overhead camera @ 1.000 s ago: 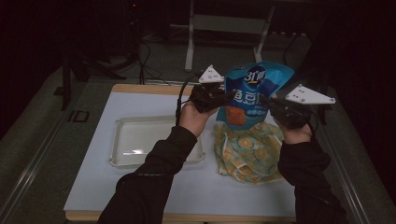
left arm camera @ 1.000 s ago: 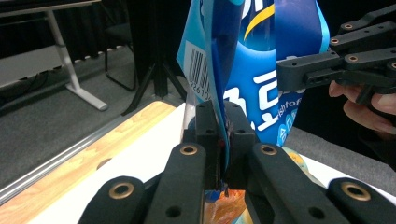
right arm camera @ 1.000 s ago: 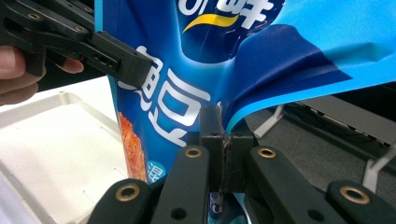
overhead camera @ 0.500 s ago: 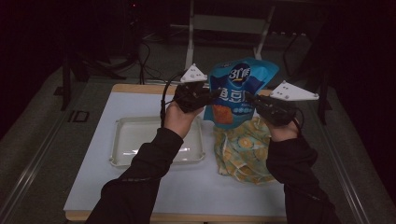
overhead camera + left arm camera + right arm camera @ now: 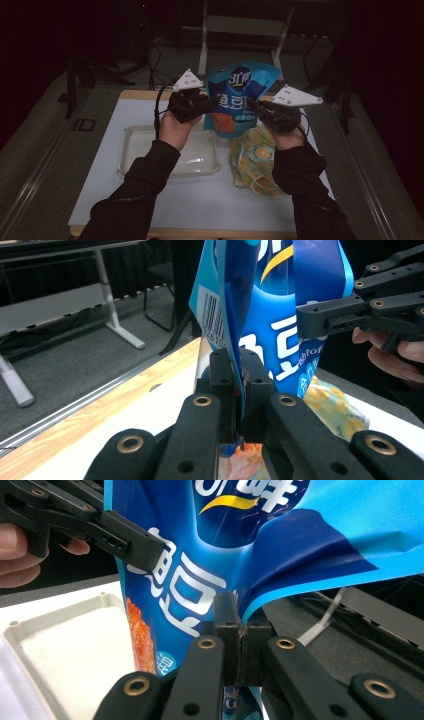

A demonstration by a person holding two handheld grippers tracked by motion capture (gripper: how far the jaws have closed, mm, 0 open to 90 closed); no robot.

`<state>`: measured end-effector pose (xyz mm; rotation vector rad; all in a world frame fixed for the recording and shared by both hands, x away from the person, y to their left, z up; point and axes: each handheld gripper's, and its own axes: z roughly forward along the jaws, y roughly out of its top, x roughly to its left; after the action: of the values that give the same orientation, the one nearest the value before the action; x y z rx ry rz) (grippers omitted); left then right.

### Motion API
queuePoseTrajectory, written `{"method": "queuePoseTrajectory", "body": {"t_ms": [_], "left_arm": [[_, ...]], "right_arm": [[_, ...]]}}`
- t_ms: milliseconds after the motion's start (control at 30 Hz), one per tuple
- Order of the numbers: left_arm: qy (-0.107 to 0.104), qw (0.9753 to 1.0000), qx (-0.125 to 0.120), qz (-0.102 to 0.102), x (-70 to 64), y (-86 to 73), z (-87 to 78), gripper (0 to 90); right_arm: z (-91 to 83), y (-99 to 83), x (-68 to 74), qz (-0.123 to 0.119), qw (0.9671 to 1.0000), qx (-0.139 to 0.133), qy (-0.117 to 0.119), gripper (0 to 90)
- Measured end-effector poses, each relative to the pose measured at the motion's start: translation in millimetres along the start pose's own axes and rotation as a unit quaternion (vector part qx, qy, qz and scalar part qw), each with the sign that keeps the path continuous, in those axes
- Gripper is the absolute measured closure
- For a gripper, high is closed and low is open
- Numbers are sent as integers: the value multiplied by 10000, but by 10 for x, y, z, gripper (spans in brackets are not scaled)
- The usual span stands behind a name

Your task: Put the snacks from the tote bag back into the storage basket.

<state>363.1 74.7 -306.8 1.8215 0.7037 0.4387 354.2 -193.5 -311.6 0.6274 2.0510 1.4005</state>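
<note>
A blue snack bag (image 5: 235,97) with white lettering hangs upright in the air above the table, held by both side edges. My left gripper (image 5: 210,103) is shut on its left edge, and the left gripper view shows the bag (image 5: 272,315) pinched between the black jaws of that gripper (image 5: 239,382). My right gripper (image 5: 252,107) is shut on the bag's right edge; in the right gripper view its jaws (image 5: 240,625) clamp the folded blue film (image 5: 210,545). The left gripper's jaw tip (image 5: 130,540) shows there too.
A white plastic tray (image 5: 145,160) lies on the white table top below my left hand. A yellow and orange patterned packet (image 5: 255,160) lies on the table under my right hand. A wooden edge (image 5: 145,95) runs along the table's far side, with desk legs beyond.
Both grippers have carried the blue bag to the left, from above the patterned packet toward the gap between it and the tray. Grips are unchanged.
</note>
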Motion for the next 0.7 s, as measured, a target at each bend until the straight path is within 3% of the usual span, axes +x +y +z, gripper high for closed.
{"method": "queuePoseTrajectory", "body": {"t_ms": [700], "left_arm": [[331,9993,36,-187,210,-243,-492,884]], "right_arm": [[383,126,388,-137,9993,-47,334,892]]}}
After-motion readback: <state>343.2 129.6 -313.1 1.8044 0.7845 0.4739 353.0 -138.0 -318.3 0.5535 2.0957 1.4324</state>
